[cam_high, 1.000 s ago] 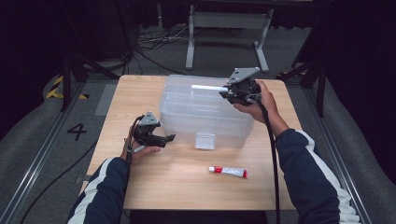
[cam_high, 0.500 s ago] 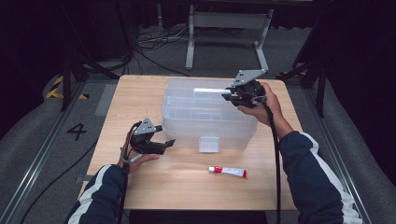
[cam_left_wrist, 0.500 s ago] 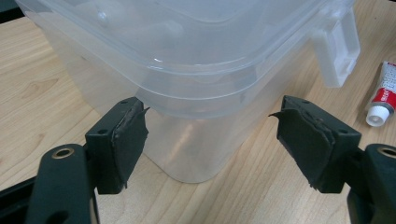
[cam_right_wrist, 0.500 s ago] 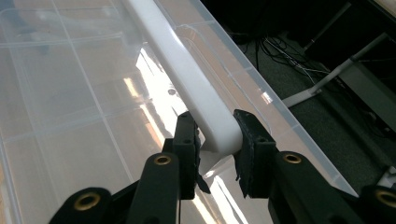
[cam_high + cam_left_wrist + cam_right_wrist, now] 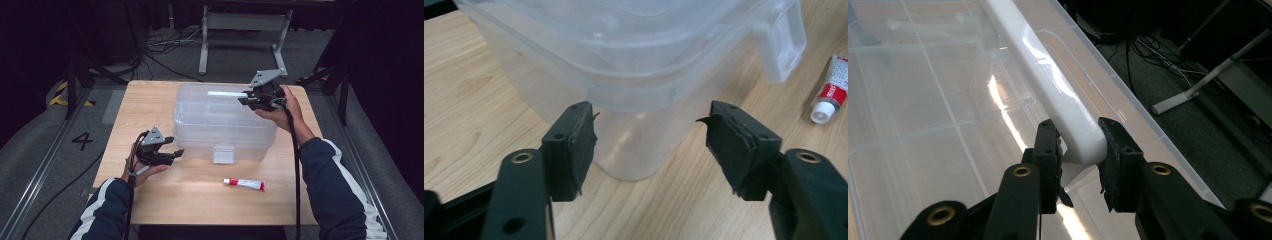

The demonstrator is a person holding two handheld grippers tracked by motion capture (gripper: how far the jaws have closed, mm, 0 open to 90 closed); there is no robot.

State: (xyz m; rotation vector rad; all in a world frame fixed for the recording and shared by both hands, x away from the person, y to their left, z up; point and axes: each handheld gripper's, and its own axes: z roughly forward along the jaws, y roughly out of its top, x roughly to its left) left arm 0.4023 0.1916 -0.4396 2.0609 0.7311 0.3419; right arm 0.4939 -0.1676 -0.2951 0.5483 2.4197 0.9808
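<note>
the right hand-held gripper (image 5: 1079,162) is clamped on the near end of the white handle bar (image 5: 1040,85) that runs along the far edge of the clear plastic box (image 5: 222,120); in the right gripper view the bar's long axis leads straight away from the jaws, so any lift or swing of it would pivot about that line. the left hand-held gripper (image 5: 649,145) stands with its jaws apart and nothing between the pads; they have just been closing, and the rounded near-left corner of the box lies directly ahead of them, close but not touched. in the high view this left hand-held gripper (image 5: 165,155) sits just beside the box's left front corner, so the left hand is the nearer one to the white front latch (image 5: 223,154), which faces the person at the middle of the front wall. a small red and white tube (image 5: 245,184) lies on the light wooden worktop (image 5: 150,100) in front of the box, well apart from both hands. around the worktop the room is dark, with grey floor, loose cables and a metal stand behind
</note>
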